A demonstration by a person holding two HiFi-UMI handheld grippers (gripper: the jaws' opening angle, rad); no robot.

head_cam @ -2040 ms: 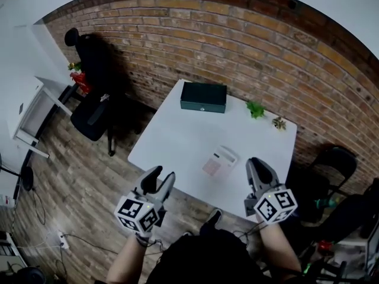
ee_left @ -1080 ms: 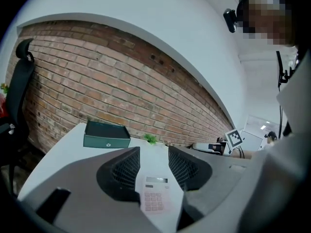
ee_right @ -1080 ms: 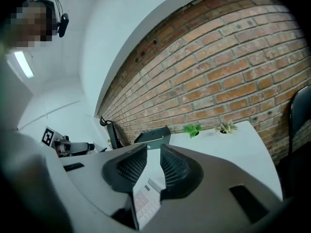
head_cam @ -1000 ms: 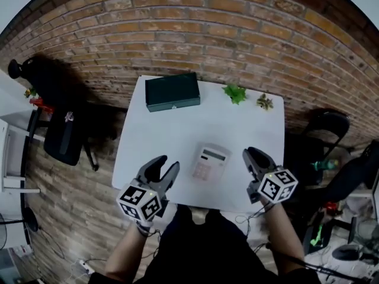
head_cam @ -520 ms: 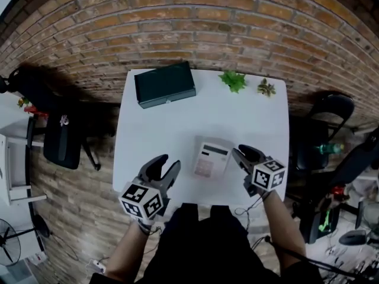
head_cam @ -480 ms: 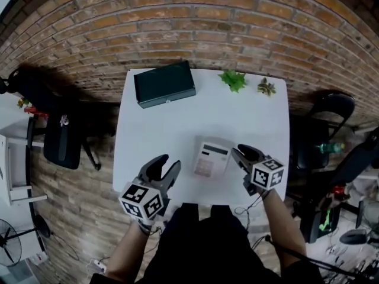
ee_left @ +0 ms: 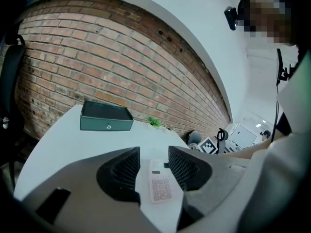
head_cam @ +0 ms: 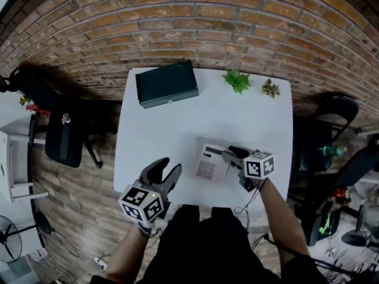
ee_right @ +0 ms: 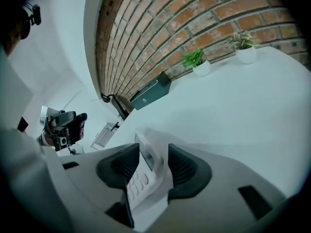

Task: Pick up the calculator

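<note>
Calculator (head_cam: 208, 163) lies between the jaws of the right gripper (head_cam: 230, 154), which have just been opening wide to straddle it, ungripped; left gripper (head_cam: 164, 173) hangs unclenched, empty, nearby.

Dark green box (head_cam: 167, 83) at the white table's (head_cam: 172, 129) upper left; leafy green plant (head_cam: 237, 80) and smaller potted plant (head_cam: 270, 88) upper right, beside brick wall (head_cam: 177, 28).

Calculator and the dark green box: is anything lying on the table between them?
No. In the head view the stretch of white table between the calculator and the dark green box is bare.
</note>
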